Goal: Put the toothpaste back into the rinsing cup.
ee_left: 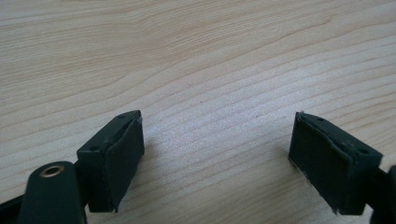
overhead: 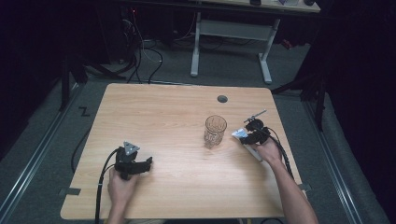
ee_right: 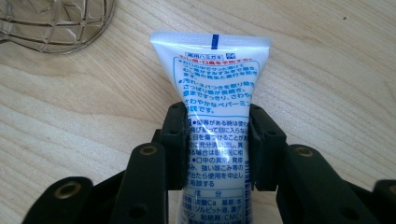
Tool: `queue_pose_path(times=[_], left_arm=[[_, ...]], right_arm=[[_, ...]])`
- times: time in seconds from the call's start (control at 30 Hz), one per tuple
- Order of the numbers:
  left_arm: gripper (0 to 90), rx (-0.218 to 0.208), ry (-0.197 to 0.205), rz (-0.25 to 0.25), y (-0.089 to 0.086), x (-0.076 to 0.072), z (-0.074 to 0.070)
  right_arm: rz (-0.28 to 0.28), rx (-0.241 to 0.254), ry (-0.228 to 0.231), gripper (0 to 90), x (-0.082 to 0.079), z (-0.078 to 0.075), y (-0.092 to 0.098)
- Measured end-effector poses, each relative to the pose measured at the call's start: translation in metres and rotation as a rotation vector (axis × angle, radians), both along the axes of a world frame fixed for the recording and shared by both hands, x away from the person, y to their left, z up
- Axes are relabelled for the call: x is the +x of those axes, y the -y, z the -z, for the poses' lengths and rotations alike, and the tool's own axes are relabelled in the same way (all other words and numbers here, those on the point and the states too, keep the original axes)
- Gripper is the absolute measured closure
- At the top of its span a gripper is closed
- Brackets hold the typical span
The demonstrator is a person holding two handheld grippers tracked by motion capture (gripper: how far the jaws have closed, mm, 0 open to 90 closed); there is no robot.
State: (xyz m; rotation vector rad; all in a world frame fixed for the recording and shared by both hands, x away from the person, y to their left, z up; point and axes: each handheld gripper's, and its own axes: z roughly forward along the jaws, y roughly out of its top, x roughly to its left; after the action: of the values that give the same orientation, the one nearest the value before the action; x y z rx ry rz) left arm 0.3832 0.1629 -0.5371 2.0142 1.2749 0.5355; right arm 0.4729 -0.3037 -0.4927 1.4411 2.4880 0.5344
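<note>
- The right hand-held gripper (ee_right: 217, 144) has its two black jaws pressed on the sides of a white toothpaste tube (ee_right: 215, 112), and the pads squeeze the tube at its narrower middle.
- In the right gripper view the tube runs straight up between the jaws toward 12 o'clock; its flat crimped end with a short blue mark lies past the jaw tips, and its printed lower part runs back under the gripper body.
- The tube lies low over the wooden counter (ee_right: 336, 70); whether it rests on the wood cannot be told.
- A clear patterned glass (overhead: 215, 130) stands upright on the counter, at about 9 o'clock from the right hand-held gripper (overhead: 254, 132) in the high view, near it but apart; the tube's crimped end (overhead: 239, 134) points toward the glass.
- The left hand-held gripper (ee_left: 217, 154) rests with its jaws spread wide and bare wood between them.
- In the high view the left hand-held gripper (overhead: 132, 161) sits at about 8 o'clock on the counter, well apart from the glass and the tube.
</note>
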Motion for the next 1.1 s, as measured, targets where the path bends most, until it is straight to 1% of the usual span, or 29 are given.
queue_pose_path(times=[0.03,0.2,0.33,0.37,0.4,0.5,0.6,0.63,0.67,0.73,0.97,1.0,1.1], left_arm=[[18.0,0.0,0.0,0.0,0.0,0.0,0.0],[18.0,0.0,0.0,0.0,0.0,0.0,0.0],[18.0,-0.001,0.0,0.0,0.0,0.0,0.0],[18.0,0.0,0.0,0.0,0.0,0.0,0.0],[18.0,0.0,0.0,0.0,0.0,0.0,0.0],[18.0,0.0,0.0,0.0,0.0,0.0,0.0],[18.0,0.0,0.0,0.0,0.0,0.0,0.0],[18.0,0.0,0.0,0.0,0.0,0.0,0.0],[18.0,0.0,0.0,0.0,0.0,0.0,0.0],[18.0,0.0,0.0,0.0,0.0,0.0,0.0],[18.0,0.0,0.0,0.0,0.0,0.0,0.0],[18.0,0.0,0.0,0.0,0.0,0.0,0.0],[18.0,0.0,0.0,0.0,0.0,0.0,0.0]], right_arm=[[-0.009,0.001,0.006,65.5,0.0,0.0,0.001],[-0.01,0.008,0.015,66.4,-0.001,-0.001,0.001],[-0.029,0.018,0.025,66.6,-0.003,-0.002,-0.001],[-0.024,0.023,0.021,66.6,-0.004,-0.003,-0.002],[-0.032,0.024,0.022,66.6,-0.004,-0.003,-0.002],[-0.037,0.053,0.027,66.7,-0.006,-0.006,-0.004],[-0.052,0.069,0.038,66.7,-0.008,-0.01,-0.005],[-0.047,0.075,0.038,66.8,-0.01,-0.012,-0.006],[-0.061,0.077,0.05,66.8,-0.01,-0.013,-0.006],[-0.069,0.089,0.062,66.8,-0.012,-0.016,-0.006],[-0.079,0.116,0.092,66.9,-0.017,-0.025,-0.006],[-0.078,0.128,0.098,66.9,-0.019,-0.028,-0.007],[-0.084,0.143,0.116,66.8,-0.022,-0.031,-0.006]])
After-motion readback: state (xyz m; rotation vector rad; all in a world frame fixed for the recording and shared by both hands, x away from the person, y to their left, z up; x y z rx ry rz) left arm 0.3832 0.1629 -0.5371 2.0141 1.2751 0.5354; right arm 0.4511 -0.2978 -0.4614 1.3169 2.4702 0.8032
